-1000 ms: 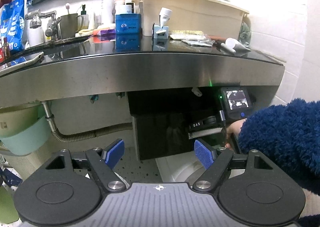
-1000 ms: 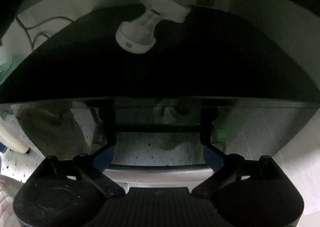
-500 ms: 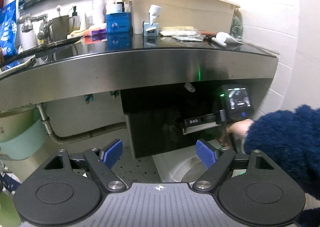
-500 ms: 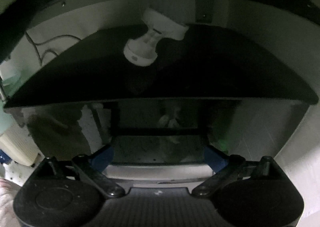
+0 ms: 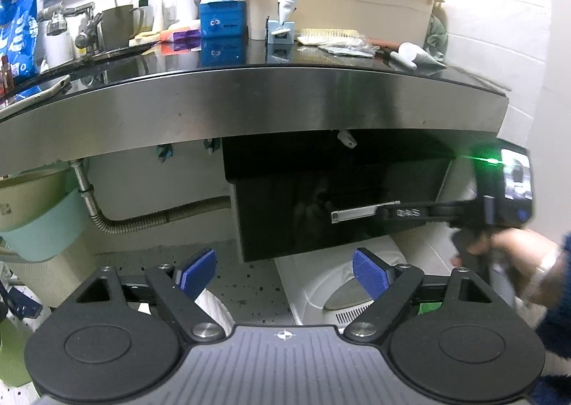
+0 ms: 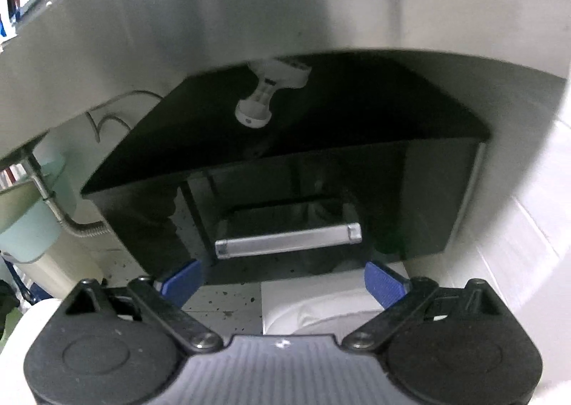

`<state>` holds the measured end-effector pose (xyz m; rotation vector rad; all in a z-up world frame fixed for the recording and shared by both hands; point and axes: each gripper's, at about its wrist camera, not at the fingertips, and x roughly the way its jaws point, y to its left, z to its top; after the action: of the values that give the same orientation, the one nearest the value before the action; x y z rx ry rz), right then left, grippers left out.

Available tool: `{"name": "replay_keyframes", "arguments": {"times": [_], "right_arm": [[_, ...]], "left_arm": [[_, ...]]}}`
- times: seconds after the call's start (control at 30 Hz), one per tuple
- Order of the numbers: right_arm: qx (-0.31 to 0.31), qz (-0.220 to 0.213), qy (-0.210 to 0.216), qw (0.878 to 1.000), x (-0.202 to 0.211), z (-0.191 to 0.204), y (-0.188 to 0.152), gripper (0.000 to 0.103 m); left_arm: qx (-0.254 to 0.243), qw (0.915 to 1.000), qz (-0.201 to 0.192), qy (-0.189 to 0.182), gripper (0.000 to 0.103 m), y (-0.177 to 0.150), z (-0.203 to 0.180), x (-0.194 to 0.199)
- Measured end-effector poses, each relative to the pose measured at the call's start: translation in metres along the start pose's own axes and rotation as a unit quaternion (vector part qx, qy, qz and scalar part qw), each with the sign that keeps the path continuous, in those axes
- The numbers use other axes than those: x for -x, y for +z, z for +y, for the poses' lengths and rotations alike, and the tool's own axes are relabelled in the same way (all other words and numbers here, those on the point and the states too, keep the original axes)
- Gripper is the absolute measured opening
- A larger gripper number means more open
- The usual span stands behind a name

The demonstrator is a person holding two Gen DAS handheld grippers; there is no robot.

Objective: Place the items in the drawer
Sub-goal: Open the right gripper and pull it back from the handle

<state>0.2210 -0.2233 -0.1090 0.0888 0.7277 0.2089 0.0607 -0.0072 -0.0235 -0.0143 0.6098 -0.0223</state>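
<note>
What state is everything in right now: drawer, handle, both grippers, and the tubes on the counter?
Drawer: looks pulled partway out from under the counter; inside too dark to see.
Right gripper: open, empty.
Handle: unclamped, just ahead of the right gripper.
Left gripper: open, empty.
Tube in blue holder: upright.
White tube: lying flat on the countertop.
</note>
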Motion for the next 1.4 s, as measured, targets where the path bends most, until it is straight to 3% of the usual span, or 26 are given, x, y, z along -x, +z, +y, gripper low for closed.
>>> {"name": "replay_keyframes", "arguments": {"times": [0.27,0.47,0.63,0.8,1.4], "right_arm": [[-0.036,-0.016,-0.042,0.998,0.067,0.012,-0.015,0.099],[-0.013,-0.029,-0.069,0.997,0.116,0.036,-0.017,0.099],[0.011,-0.028,-0.061,0.998,0.149,0.057,-0.01,0.099],[0.018,-0.013,-0.047,0.999,0.174,0.072,0.0,0.099],[0.022,-0.074,-0.095,0.992,0.24,0.098,-0.018,0.099]], "left_arm": [[-0.01,0.9999,-0.004,-0.001,0.084,0.0,-0.006,0.008],[-0.012,0.9999,-0.01,-0.001,0.084,0.001,-0.006,0.014],[-0.015,0.9997,-0.02,-0.004,0.084,0.008,-0.006,0.024],[-0.016,0.9995,-0.028,0.001,0.084,0.019,-0.005,0.036],[-0.012,0.9989,-0.042,0.018,0.087,0.023,-0.005,0.074]]}}
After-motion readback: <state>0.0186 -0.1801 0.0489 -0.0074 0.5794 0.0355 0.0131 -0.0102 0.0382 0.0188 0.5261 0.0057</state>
